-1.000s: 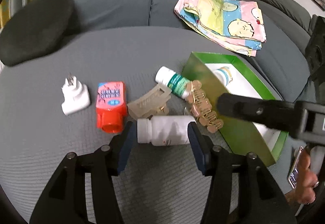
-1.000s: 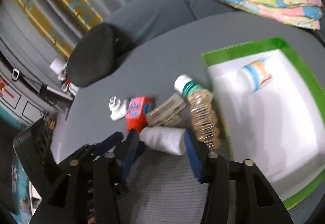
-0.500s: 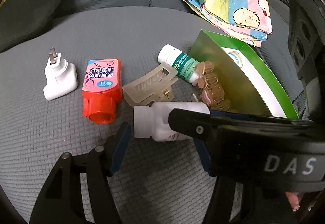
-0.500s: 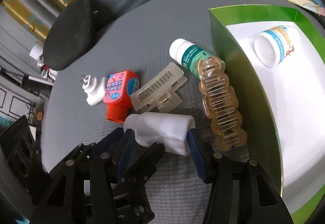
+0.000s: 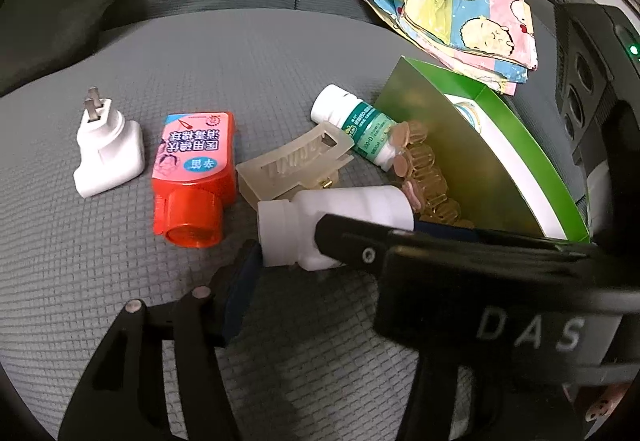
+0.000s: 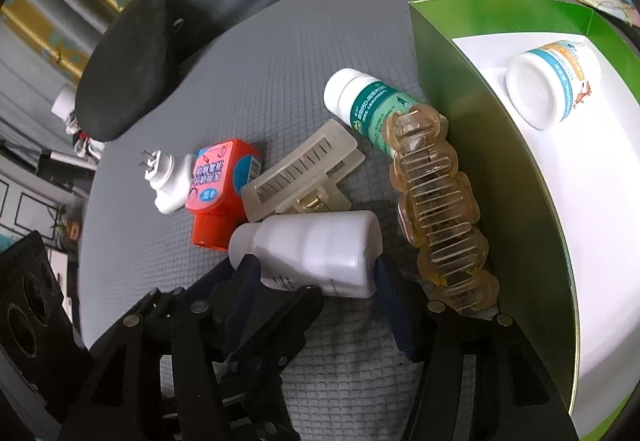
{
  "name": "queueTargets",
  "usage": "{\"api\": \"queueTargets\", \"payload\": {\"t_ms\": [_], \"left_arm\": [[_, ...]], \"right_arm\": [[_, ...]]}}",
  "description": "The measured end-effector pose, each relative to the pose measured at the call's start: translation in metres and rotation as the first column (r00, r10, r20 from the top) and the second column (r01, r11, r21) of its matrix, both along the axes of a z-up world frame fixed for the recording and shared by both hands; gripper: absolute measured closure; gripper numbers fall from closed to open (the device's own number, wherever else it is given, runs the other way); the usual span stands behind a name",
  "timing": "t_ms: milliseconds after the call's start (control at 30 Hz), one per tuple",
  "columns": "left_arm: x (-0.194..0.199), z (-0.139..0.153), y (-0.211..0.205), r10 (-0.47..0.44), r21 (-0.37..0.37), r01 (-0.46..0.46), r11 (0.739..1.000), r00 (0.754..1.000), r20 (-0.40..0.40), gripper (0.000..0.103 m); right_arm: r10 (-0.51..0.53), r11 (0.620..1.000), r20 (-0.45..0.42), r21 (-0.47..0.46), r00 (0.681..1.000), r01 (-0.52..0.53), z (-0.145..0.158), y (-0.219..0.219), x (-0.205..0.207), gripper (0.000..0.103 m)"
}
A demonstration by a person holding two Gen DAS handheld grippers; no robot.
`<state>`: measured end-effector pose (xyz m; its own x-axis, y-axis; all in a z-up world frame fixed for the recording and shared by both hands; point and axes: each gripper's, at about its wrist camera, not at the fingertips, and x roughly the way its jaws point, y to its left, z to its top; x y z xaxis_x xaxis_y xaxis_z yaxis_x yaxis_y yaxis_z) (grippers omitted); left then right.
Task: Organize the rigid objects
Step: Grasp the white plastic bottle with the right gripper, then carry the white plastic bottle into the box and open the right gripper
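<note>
A white bottle (image 5: 340, 213) (image 6: 312, 245) lies on its side on the grey sofa seat. My right gripper (image 6: 316, 277) reaches down to it; its jaws are opening, with one blue pad by the bottle's neck and the other by its base. In the left wrist view the right gripper's finger (image 5: 360, 245) crosses over the bottle. My left gripper (image 5: 320, 265) comes from the near side with its jaws closing. One of its fingers (image 5: 240, 281) is beside the cap end; the other is hidden. The green box (image 6: 480, 161) holds one small bottle (image 6: 556, 85).
Around the white bottle lie a beige hair clip (image 5: 292, 165), an amber hair claw (image 6: 436, 217), a green-labelled bottle (image 5: 356, 125), a red container (image 5: 196, 169) and a white plug (image 5: 108, 157). A folded cartoon cloth (image 5: 452, 13) lies behind the box. A dark cushion (image 6: 124, 65) sits at the back.
Both grippers have come down closer to the white bottle. The right gripper has swung in across the left wrist view and now straddles the bottle.
</note>
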<state>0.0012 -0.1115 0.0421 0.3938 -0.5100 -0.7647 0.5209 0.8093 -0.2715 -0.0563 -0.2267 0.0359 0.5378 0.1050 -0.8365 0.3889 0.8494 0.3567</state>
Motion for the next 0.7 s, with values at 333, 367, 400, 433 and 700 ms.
{"api": "queueTargets", "payload": {"t_ms": [333, 367, 400, 433, 700], "left_arm": [[-0.022, 0.036, 0.008, 0.021, -0.036, -0.017, 0.999, 0.993, 0.114, 0.05], [-0.025, 0.042, 0.007, 0.021, -0.044, -0.015, 0.999, 0.991, 0.132, 0.05], [-0.029, 0.048, 0.006, 0.018, -0.048, -0.011, 0.999, 0.989, 0.148, 0.05], [-0.032, 0.053, 0.005, 0.015, -0.051, -0.006, 0.999, 0.986, 0.166, 0.05], [-0.055, 0.085, -0.022, -0.031, -0.059, 0.048, 0.997, 0.966, 0.256, 0.05]], "right_arm": [[0.025, 0.998, 0.111, -0.054, 0.993, -0.019, 0.031, 0.007, -0.021, 0.042], [0.025, 0.998, 0.129, -0.057, 0.991, -0.018, 0.037, 0.007, -0.026, 0.042], [0.025, 0.998, 0.155, -0.061, 0.988, -0.016, 0.045, 0.007, -0.031, 0.042], [0.024, 0.998, 0.172, -0.066, 0.985, -0.013, 0.05, 0.006, -0.036, 0.042], [-0.022, 0.995, 0.275, -0.085, 0.961, 0.047, 0.082, -0.008, -0.068, 0.042]]}}
